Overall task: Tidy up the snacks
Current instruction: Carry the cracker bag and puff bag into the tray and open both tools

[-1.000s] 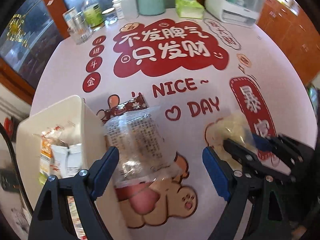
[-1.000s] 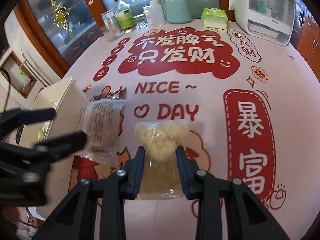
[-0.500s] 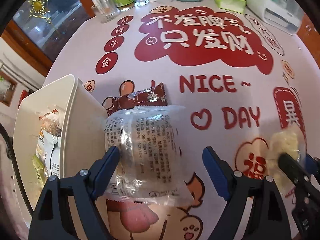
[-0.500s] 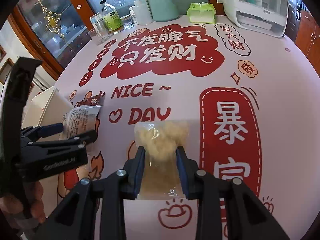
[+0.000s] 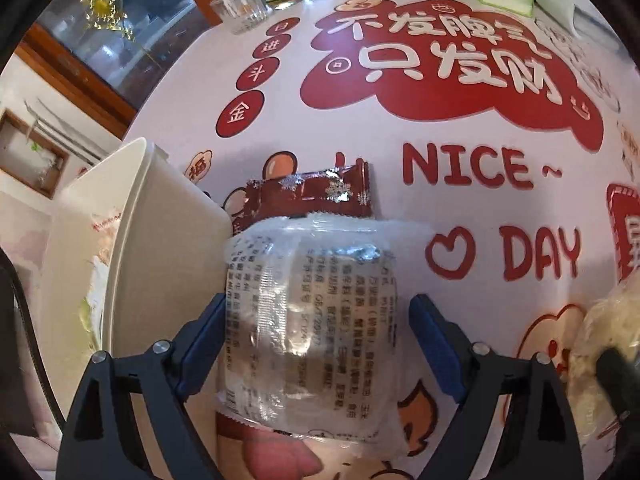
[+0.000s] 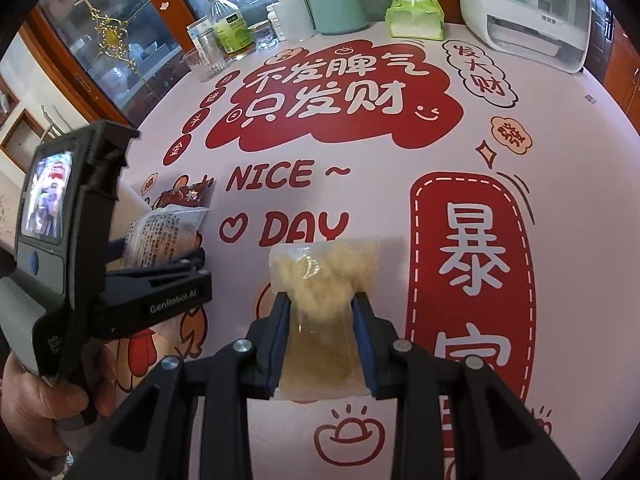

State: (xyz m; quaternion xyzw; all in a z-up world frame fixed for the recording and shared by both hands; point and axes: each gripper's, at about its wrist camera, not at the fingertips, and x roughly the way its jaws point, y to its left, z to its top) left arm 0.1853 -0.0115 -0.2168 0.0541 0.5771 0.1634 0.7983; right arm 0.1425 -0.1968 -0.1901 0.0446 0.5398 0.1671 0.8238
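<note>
A clear printed snack packet (image 5: 316, 316) lies on the table between the open jaws of my left gripper (image 5: 320, 344); it also shows in the right wrist view (image 6: 160, 240). A dark red snack packet (image 5: 312, 196) lies just behind it. A white bin (image 5: 132, 248) holding several snacks stands to the left. My right gripper (image 6: 322, 320) is shut on a clear bag of pale yellow snack (image 6: 324, 272), seen at the right edge of the left wrist view (image 5: 608, 340).
At the table's far edge stand glasses (image 6: 208, 60), a green-labelled bottle (image 6: 230, 26), a teal canister (image 6: 338, 6), a green tissue pack (image 6: 416, 16) and a white appliance (image 6: 532, 12). The tablecloth (image 6: 400, 168) has red print.
My left gripper has moved forward and down so its open jaws now straddle the clear packet. My right gripper has shifted right, still holding the yellow snack bag.
</note>
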